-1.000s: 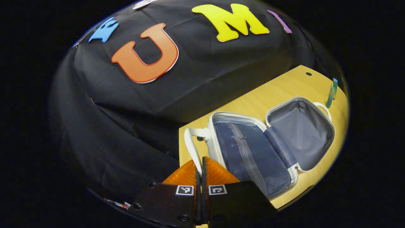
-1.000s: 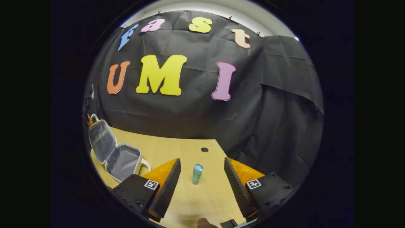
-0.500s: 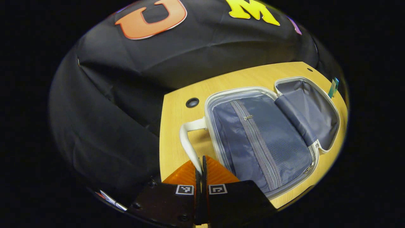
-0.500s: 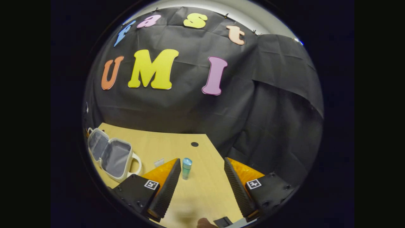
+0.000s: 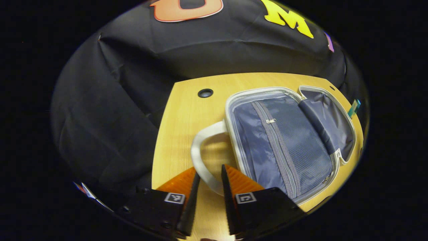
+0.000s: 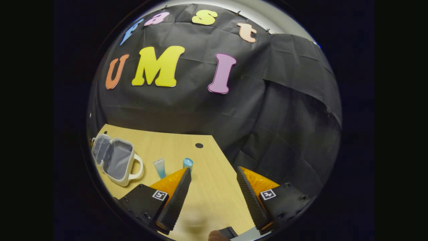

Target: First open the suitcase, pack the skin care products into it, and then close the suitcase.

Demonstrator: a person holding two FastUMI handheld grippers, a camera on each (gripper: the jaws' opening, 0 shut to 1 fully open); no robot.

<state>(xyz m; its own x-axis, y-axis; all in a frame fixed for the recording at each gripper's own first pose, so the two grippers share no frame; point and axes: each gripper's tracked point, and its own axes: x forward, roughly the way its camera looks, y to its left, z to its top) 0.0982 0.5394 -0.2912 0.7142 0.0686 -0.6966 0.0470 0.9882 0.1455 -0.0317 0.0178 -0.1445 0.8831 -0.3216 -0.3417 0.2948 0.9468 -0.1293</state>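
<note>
The small white suitcase lies open flat on the wooden table, showing its grey-blue lining and a zipped mesh pocket. My left gripper is open, and the suitcase's white handle loops between its spread fingers. In the right gripper view the open suitcase sits at the far left. A pale tube with a blue end and a blue-capped bottle stand to its right. My right gripper is open with nothing between its fingers, and the bottle is just beyond its left fingertip. The tube also appears past the suitcase's far half.
Round cable holes are set in the table top near the wall. Black cloth hangs close behind the table. The table's left edge runs beside my left gripper. Bare wood lies between my right gripper's fingers.
My left gripper has opened and let go of the white handle, and the lid now lies flat. My right gripper has swung right, so the bottle and tube sit further left.
</note>
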